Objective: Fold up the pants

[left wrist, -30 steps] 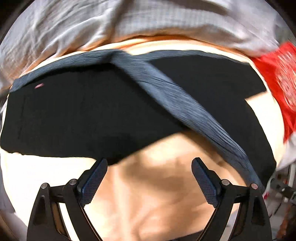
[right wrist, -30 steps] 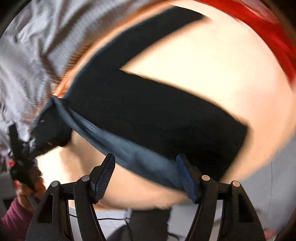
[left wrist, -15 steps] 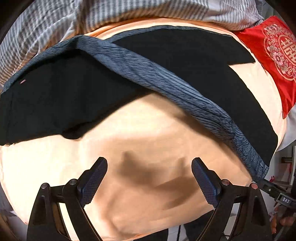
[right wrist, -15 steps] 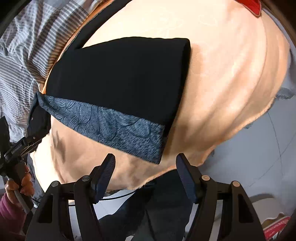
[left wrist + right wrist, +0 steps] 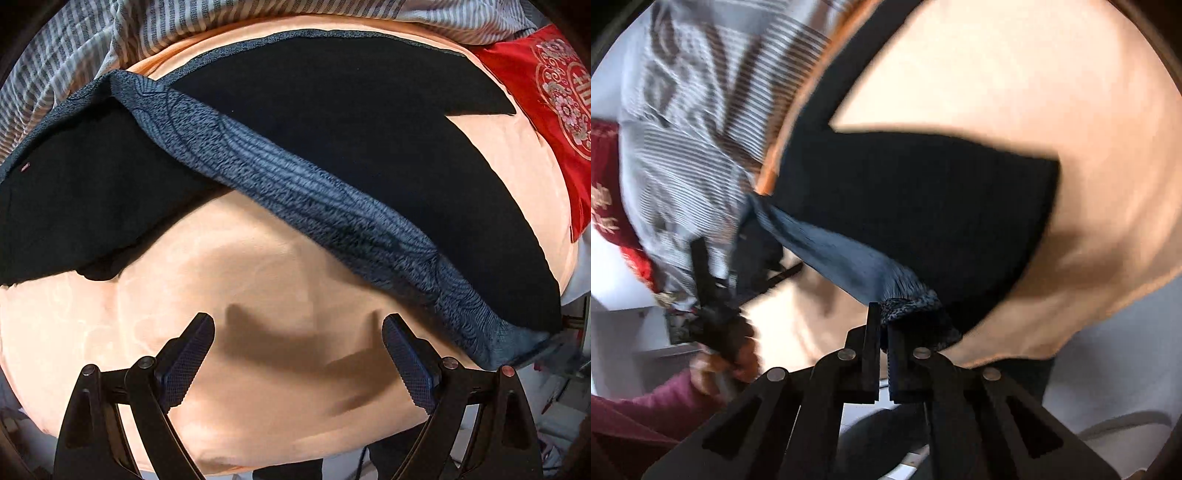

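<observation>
Black pants (image 5: 351, 122) lying spread, blue-patterned waistband (image 5: 314, 199).

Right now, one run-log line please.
task: fold pants | left gripper: open over peach sheet | right gripper: shut on pants blue cuff

Pants (image 5: 332, 122) matt black cloth, blue lining fuzzy; peach sheet (image 5: 258, 295) smooth, faint sheen.

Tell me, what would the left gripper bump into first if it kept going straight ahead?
Probably the bare peach sheet. The open left gripper points at it, with nothing between. The pants' blue patterned band lies further on, though depth is hard to judge.
</observation>
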The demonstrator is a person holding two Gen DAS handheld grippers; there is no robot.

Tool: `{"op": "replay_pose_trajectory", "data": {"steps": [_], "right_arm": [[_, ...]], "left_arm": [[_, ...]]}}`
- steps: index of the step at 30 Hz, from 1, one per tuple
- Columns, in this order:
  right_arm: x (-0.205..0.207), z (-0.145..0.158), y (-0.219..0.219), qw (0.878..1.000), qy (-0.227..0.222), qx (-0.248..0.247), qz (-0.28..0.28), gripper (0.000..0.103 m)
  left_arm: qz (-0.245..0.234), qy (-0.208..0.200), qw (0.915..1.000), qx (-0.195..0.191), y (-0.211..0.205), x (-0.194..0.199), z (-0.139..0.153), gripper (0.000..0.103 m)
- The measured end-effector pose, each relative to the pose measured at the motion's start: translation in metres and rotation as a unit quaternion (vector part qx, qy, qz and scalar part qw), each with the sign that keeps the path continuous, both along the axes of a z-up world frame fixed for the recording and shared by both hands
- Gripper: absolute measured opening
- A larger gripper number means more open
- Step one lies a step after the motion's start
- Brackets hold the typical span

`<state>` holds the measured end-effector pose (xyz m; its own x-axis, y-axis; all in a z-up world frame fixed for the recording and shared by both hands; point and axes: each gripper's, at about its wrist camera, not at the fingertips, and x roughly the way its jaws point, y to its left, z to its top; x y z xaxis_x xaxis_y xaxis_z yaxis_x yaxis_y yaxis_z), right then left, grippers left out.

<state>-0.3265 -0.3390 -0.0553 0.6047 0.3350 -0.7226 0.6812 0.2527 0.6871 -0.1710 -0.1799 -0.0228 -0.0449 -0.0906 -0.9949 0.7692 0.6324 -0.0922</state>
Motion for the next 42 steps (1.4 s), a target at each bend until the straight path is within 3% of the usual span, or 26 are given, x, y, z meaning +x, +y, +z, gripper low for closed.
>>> {"op": "replay_pose_trajectory", "data": {"steps": [8,13,18,22,26,30,31,33,34,35,37,40,42], "right_arm": [[0.066,0.074,-0.103,0.995,-0.074,-0.059,0.018,0.003],[0.122,0.096,-0.18,0.989,-0.075,-0.116,0.05,0.003],[0.176,0.074,-0.246,0.986,-0.026,-0.147,0.079,0.003],[0.199,0.039,-0.292,0.985,0.025,-0.155,0.07,0.003],[0.208,-0.009,-0.318,0.987,0.069,-0.128,0.066,0.003],[0.213,-0.04,-0.32,0.978,0.13,-0.134,0.092,0.008],[0.209,-0.042,-0.323,0.978,0.138,-0.131,0.088,0.014],[0.201,-0.034,-0.329,0.977,0.146,-0.139,0.069,0.044],[0.193,-0.024,-0.333,0.977,0.142,-0.152,0.05,0.07],[0.19,-0.015,-0.337,0.976,0.139,-0.164,0.039,0.076],[0.179,0.012,-0.337,0.973,0.122,-0.191,0.033,0.075],[0.178,0.026,-0.318,0.972,0.096,-0.201,0.077,0.048],[0.184,0.013,-0.293,0.962,0.114,-0.205,0.137,0.04]], "left_arm": [[0.044,0.017,0.9988,-0.018,-0.035,0.012,0.021,0.093],[0.077,-0.019,0.995,-0.06,-0.078,0.052,0.054,0.093],[0.128,-0.077,0.985,-0.086,-0.094,0.103,0.085,0.093],[0.155,-0.091,0.9811,-0.072,-0.109,0.114,0.08,0.093],[0.157,-0.102,0.9815,-0.037,-0.126,0.116,0.049,0.093],[0.159,-0.101,0.9822,-0.004,-0.13,0.118,0.017,0.093],[0.159,-0.099,0.9823,-0.001,-0.133,0.118,0.011,0.093],[0.158,-0.1,0.9823,0.01,-0.139,0.115,0.002,0.093],[0.157,-0.099,0.9825,0.012,-0.14,0.114,0.0,0.093],[0.155,-0.097,0.9831,0.015,-0.143,0.112,-0.004,0.093],[0.149,-0.095,0.9839,0.022,-0.144,0.108,-0.009,0.093],[0.139,-0.102,0.9846,0.029,-0.15,0.103,-0.017,0.093],[0.138,-0.105,0.9844,0.031,-0.154,0.101,-0.019,0.093]]}}
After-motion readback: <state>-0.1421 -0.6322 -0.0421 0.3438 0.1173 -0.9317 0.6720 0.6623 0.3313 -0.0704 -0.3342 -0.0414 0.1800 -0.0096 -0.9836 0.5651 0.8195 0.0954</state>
